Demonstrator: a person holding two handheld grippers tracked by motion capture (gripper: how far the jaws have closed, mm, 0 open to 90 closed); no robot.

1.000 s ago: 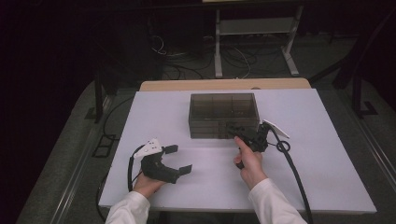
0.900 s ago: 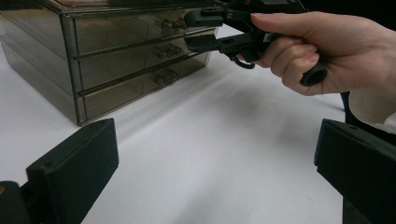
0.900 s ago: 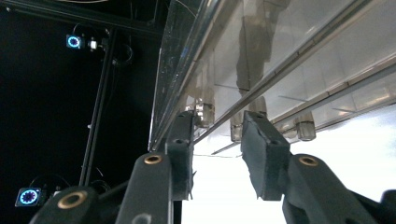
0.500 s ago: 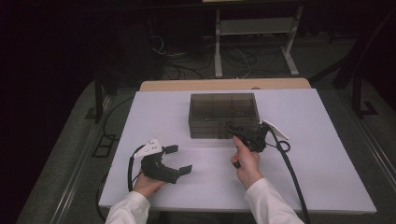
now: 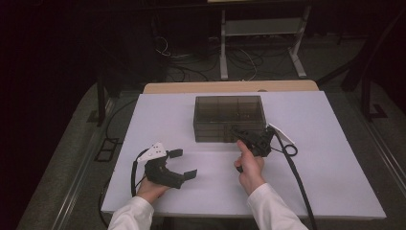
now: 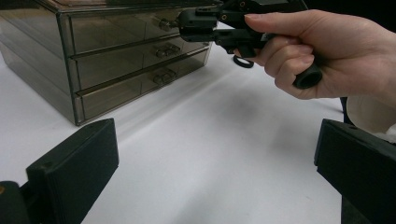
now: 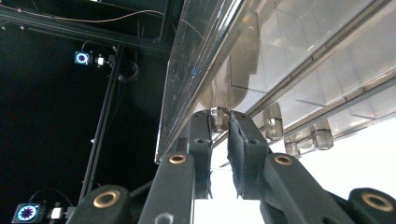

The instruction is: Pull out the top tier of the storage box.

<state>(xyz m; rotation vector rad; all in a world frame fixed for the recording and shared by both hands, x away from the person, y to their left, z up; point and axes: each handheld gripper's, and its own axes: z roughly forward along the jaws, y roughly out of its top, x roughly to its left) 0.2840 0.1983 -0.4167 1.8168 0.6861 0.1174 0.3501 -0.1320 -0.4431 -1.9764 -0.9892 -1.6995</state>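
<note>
A smoky see-through chest of three drawers [image 5: 229, 117] stands at the middle of the white table [image 5: 335, 143]. My right gripper [image 5: 235, 131] is at the chest's front right. In the right gripper view its jaws have just been closing, and the gripper [image 7: 218, 122] now pinches the top drawer's clear knob [image 7: 217, 114] between its tips. The left gripper view shows the right gripper [image 6: 181, 23] at that top drawer [image 6: 116, 28]. My left gripper [image 5: 183, 163] rests on the table at the front left, open, nothing between its jaws.
Two more clear knobs [image 7: 273, 122] sit below the held one. The right gripper's cable [image 5: 297, 177] trails back over the table towards its front edge. A wooden board [image 5: 230, 87] lies behind the table, with a metal stand [image 5: 261, 28] and floor cables beyond.
The right gripper's jaws have drawn together at the chest's front. Both hands keep their places.
</note>
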